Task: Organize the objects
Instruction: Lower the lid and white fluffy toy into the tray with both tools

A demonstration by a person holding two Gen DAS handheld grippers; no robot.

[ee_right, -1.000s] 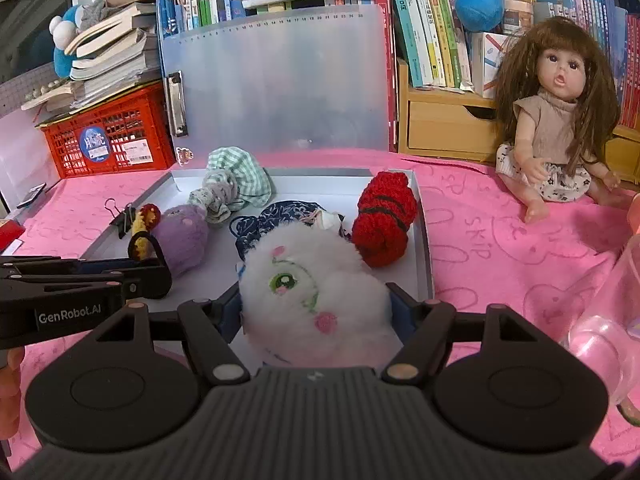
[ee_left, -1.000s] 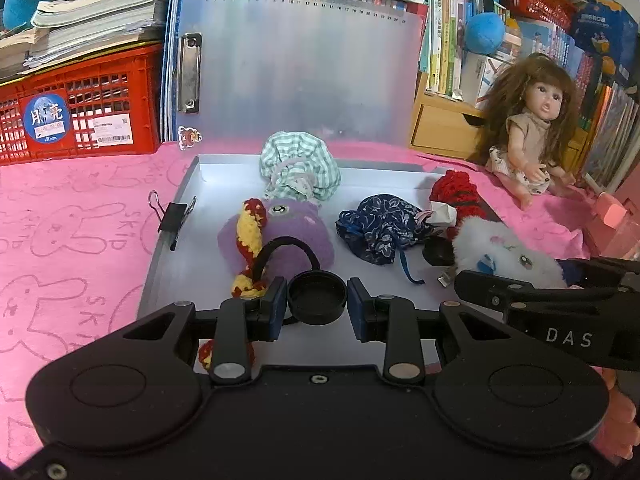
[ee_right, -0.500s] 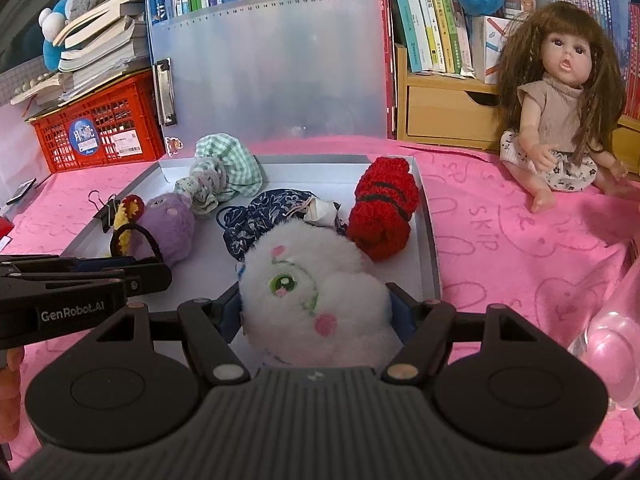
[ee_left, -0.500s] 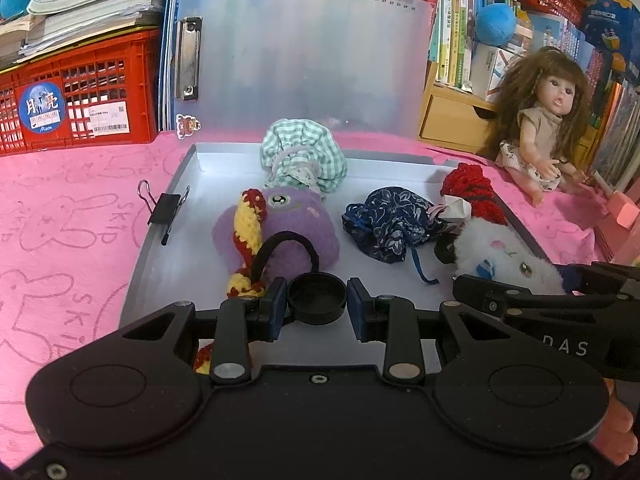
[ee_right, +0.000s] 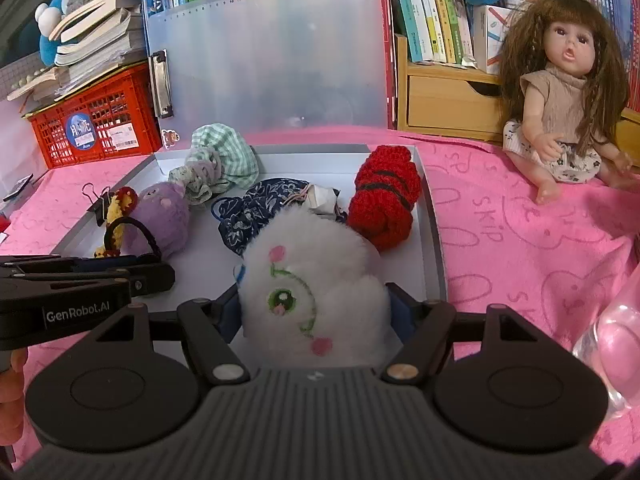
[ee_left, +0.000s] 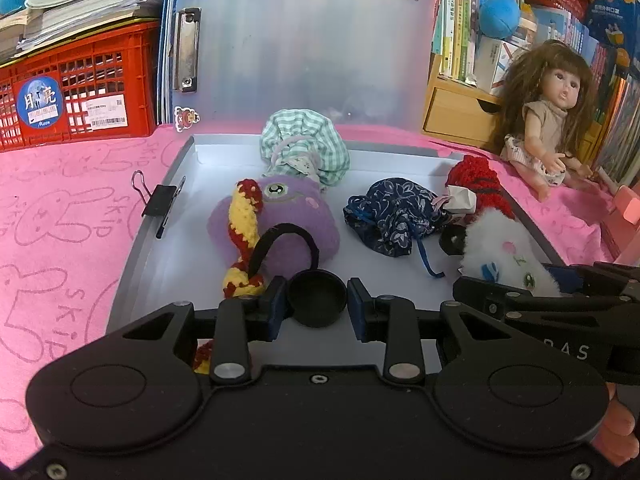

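left tongs (ee_left: 317,304): closed on a black round cap (ee_left: 317,298) over the grey tray (ee_left: 152,248). right tongs (ee_right: 316,312): a white plush (ee_right: 312,280) is gripped, at the tray's near right.

Both wrist cameras are sitting low at the near edge of the grey tray (ee_left: 160,236), facing the far bookshelves. The left one is looking from the near left, close over the purple plush (ee_left: 280,220); the right one from the near right, pressed against the white plush (ee_right: 312,280). Both are sharing the tray (ee_right: 434,240), the clipboard (ee_left: 304,48) (ee_right: 272,60), the doll (ee_left: 548,112) (ee_right: 568,88) and each other's gripper.
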